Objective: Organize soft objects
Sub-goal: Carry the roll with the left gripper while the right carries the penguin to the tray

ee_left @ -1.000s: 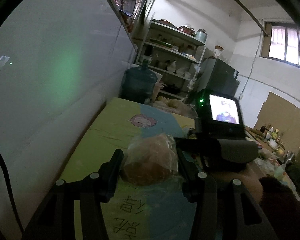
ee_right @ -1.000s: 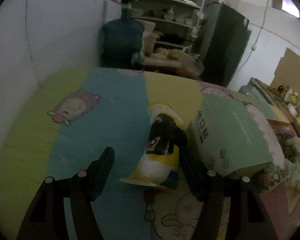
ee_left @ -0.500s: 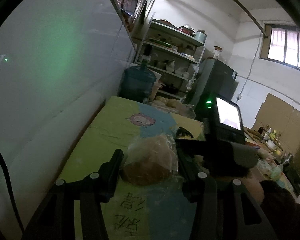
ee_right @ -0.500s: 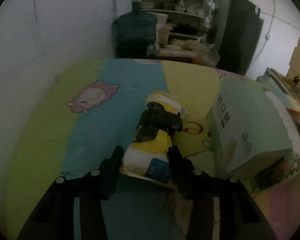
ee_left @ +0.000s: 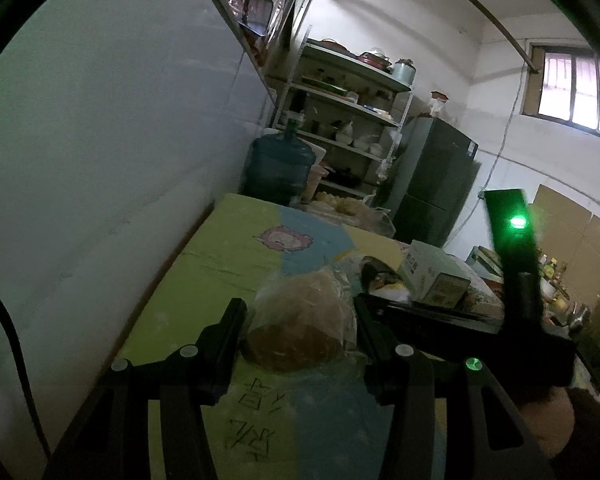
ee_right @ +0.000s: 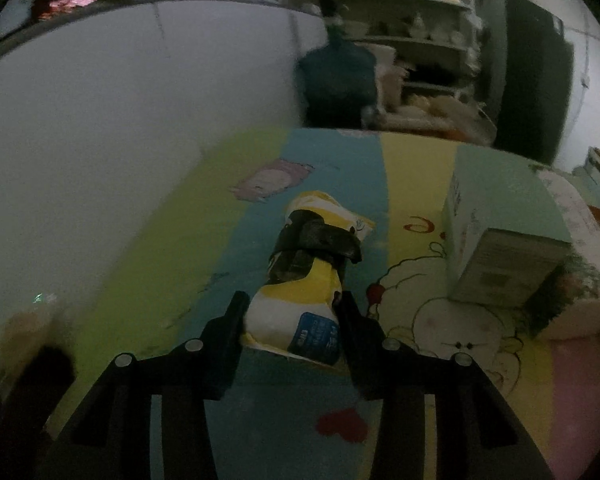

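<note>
1. The left gripper [ee_left: 298, 322] is holding a brown bun in a clear plastic bag [ee_left: 306, 320]; both jaws are pressing on the wrap, so the gripper is closed on it.
2. The bagged bun is sitting between the jaws above the green and blue strip of the cartoon-printed mat [ee_left: 220, 256], near the white wall [ee_left: 120, 140].
3. The right gripper [ee_right: 294, 322] is clamping a yellow, white and black soft packet [ee_right: 308, 276]; its jaws are pressing on the packet's near end, where a blue label is showing.
4. The packet is stretching away from the jaws over the blue stripe of the mat [ee_right: 260, 272]; whether its far end is touching the mat cannot be told.
5. The right gripper's jaws have just been closing, with the packet between them.
6. A pale green carton [ee_right: 504, 232] is lying on the mat to the right of the packet, apart from it. In the left wrist view the same carton [ee_left: 432, 280] is showing beyond the bun.
7. The right wrist view is blurring, most strongly toward the shelves.
8. A blue water jug [ee_left: 278, 168] is standing past the far end of the mat, in front of a metal shelf rack [ee_left: 348, 96], with a dark refrigerator [ee_left: 436, 176] to its right.
9. The body of the other gripper, with a green light [ee_left: 518, 222], is showing at the right of the left wrist view.
</note>
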### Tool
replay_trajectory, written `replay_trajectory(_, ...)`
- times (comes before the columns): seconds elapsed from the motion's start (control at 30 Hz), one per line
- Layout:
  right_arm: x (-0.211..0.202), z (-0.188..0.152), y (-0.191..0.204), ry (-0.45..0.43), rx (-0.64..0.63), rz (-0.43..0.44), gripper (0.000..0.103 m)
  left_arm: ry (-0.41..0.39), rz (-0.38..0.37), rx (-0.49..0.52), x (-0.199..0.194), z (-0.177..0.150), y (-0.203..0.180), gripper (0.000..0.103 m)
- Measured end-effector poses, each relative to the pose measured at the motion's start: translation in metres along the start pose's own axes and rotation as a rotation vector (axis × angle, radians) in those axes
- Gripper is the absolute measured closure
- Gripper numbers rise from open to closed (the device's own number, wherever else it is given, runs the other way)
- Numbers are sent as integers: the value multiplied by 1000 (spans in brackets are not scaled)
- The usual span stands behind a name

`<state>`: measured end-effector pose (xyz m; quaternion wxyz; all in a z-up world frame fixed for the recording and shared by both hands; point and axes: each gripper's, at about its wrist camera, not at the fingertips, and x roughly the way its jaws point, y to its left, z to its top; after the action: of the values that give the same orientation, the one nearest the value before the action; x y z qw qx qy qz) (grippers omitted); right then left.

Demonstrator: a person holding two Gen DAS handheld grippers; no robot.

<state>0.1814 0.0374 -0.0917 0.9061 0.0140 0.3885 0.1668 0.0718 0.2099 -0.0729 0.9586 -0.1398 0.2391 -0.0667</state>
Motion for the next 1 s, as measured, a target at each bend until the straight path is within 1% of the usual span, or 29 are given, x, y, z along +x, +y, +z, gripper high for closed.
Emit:
replay_trajectory(0.2,-40,-14,-2,-57,-23,33,58,-2,14,4,-6,-1,-6,51)
replay_trajectory(0.37,-74,-26,-5,-98,-28,51,58,-9,4,24,-9,1,-19,51)
replay_trajectory(0.47,-92,-31,-12,-122,-29,43,58,-18,-4,34,-11,2,-27,51)
replay_trajectory(0.73,-118,-39,-36,-161,-3,35,58,-30,-32,65,-17,5,-55,51)
replay_trajectory(0.9,-138,-45,-57,-199,16,18,58,-33,-58,97,-17,3,-80,51)
replay_trajectory(1.0,-152,-48,-72,-223,31,2,58,-34,-87,117,-16,1,-100,51)
